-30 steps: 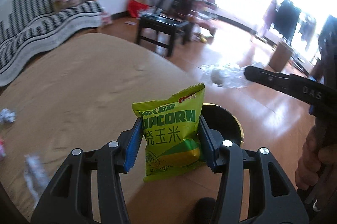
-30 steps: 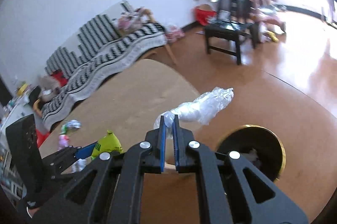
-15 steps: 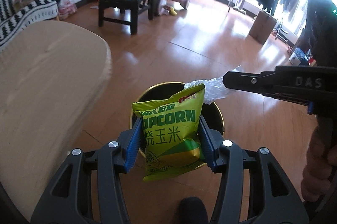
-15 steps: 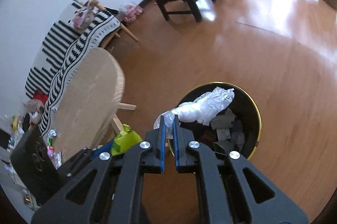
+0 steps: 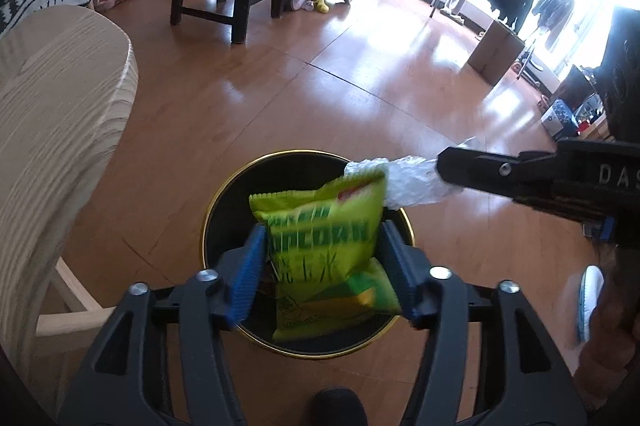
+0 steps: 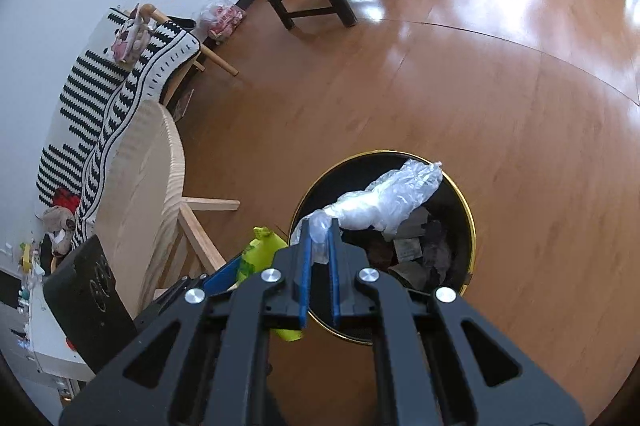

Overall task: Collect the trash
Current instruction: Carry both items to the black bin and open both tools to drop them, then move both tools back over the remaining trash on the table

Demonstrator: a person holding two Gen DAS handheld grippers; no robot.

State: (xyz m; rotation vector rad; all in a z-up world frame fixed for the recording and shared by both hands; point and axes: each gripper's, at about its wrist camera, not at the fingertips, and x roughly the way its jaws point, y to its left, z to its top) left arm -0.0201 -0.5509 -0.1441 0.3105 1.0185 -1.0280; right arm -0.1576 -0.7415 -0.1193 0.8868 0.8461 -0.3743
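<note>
Now over the round black gold-rimmed trash bin (image 5: 224,202): left gripper (image 5: 320,266) opening, blurred green popcorn bag (image 5: 324,250) loose between fingers; right gripper (image 6: 318,250) pinching crumpled clear plastic wrap (image 6: 384,202).

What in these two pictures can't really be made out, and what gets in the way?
- Lettering on the green snack bag, left wrist view: motion blur. The left gripper is opening around it.
- The bin's contents, right wrist view: partly covered by the clear plastic bag that the right gripper pinches; the scraps are too dark to name.
- The person: only a hand at the left wrist view's right edge.
</note>
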